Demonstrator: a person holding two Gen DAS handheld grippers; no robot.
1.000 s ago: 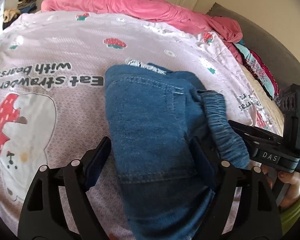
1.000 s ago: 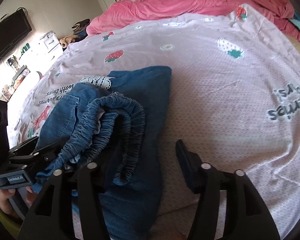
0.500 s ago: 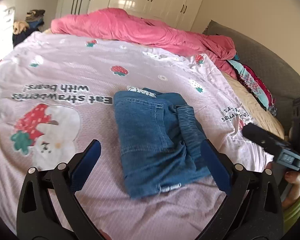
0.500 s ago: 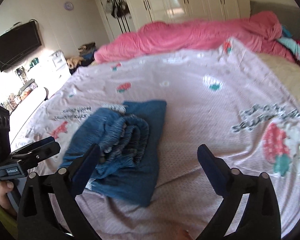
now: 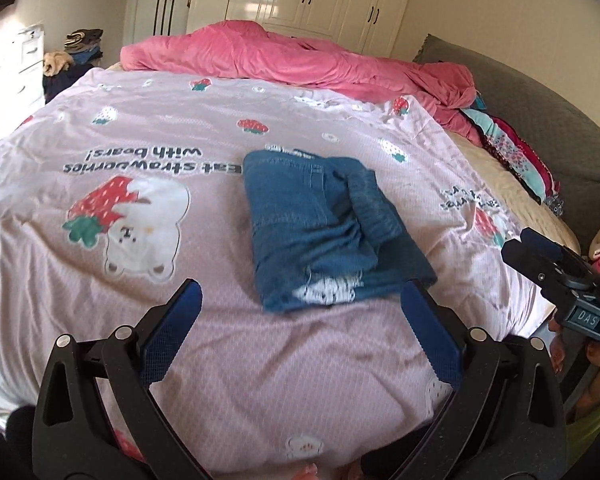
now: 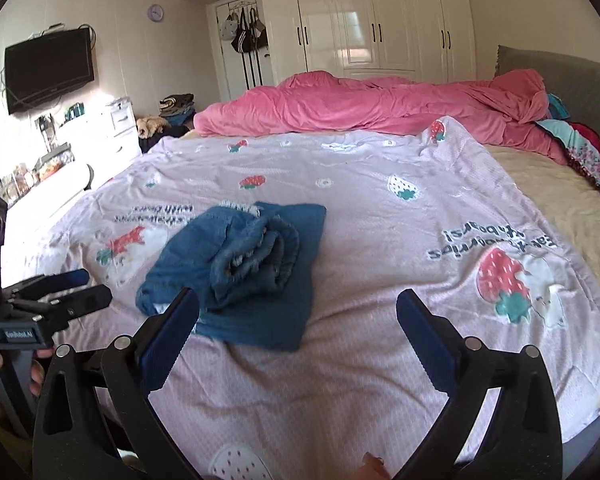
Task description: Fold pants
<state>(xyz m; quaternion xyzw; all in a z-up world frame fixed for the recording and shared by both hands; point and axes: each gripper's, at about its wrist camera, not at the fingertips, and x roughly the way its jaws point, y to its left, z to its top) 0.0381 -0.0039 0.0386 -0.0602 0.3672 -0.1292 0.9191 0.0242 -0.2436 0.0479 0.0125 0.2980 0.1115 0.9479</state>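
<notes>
A: So, nearest in each wrist view, how do the tools stand?

B: The left tool is spread wide and holds nothing; the right tool is the same, wide and empty. Both hang over the near edge of the bed, clear of the cloth.

A: And the pants?

B: The pants lie folded into a compact blue bundle on the strawberry blanket, just ahead of the left tool and slightly right of its centre. From the right tool they sit ahead and to the left, partly behind its left finger.

A: Which way does the bundle run?

B: Its long axis points away from the person, toward the pink quilt at the far side. The rolled waistband lies along the bundle's right side, so it bulges there.

A: Which hand is nearer, then?

B: The left seems nearer and better lined up. The fold looks essentially done; any tidying would likely start at that bulging waistband.
</notes>
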